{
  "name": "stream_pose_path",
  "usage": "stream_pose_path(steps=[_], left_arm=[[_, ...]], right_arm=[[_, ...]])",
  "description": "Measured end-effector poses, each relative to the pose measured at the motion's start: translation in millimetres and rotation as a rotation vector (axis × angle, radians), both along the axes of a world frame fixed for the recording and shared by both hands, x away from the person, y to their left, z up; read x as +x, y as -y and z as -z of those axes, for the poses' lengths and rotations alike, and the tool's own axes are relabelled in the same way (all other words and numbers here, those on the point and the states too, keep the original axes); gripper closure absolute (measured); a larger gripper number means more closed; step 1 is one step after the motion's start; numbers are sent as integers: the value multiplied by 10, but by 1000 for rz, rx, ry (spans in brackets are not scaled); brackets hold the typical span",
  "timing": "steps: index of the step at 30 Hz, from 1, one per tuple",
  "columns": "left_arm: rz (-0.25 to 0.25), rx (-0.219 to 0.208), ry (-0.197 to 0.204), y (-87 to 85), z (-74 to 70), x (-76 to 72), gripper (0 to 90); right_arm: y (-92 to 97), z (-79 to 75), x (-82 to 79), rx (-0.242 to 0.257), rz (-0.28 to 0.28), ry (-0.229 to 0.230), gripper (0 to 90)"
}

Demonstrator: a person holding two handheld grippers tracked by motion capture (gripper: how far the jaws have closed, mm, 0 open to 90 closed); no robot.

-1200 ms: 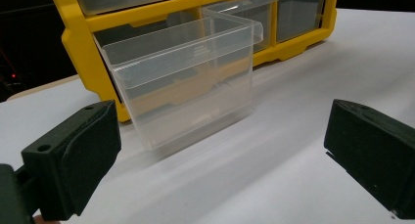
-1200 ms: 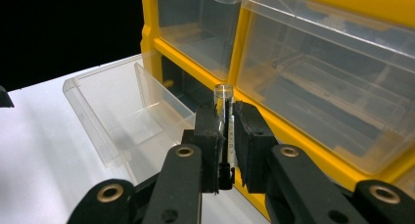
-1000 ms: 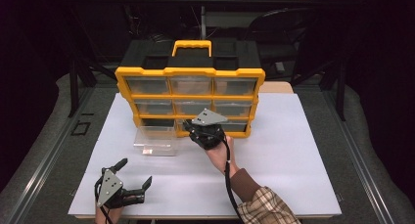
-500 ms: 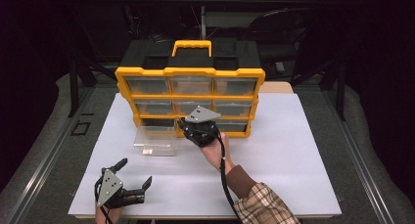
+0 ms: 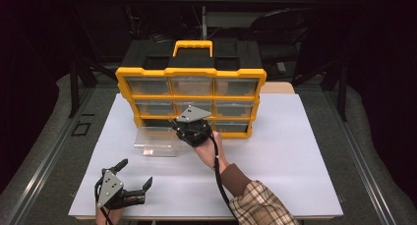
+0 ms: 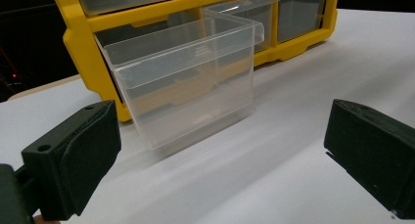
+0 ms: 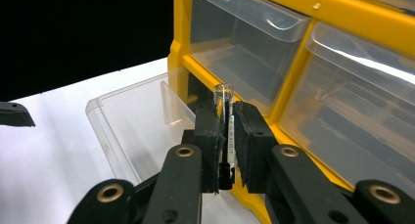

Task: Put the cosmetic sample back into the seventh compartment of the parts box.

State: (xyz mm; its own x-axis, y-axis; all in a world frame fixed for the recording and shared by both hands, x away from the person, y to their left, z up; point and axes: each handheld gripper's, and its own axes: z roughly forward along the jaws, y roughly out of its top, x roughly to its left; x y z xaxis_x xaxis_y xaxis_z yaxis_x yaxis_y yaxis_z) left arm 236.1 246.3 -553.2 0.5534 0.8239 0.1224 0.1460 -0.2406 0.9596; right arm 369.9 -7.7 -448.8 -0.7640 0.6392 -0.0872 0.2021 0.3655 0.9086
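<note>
White table point(image 5: 295, 151) | right hand-held gripper point(image 7: 226, 128) clamps clear tube point(image 7: 224, 99), print unreadable | left hand-held gripper point(image 6: 220, 150) wide open, empty

Black grippers point(image 5: 193, 131); grey plates; plaid sleeve point(image 5: 260, 205)

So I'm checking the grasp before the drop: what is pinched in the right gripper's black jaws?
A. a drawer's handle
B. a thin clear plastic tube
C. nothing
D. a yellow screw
B: in the right gripper view, the right gripper is shut on a thin clear plastic tube that sticks up between its pads.
</note>
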Motion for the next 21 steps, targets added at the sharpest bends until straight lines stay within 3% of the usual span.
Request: stream_pose_path(steps=[21], left_arm=[[0, 2, 1, -3, -2, 0, 2]], right_arm=[[-228, 23, 62, -53, -52, -50, 807]])
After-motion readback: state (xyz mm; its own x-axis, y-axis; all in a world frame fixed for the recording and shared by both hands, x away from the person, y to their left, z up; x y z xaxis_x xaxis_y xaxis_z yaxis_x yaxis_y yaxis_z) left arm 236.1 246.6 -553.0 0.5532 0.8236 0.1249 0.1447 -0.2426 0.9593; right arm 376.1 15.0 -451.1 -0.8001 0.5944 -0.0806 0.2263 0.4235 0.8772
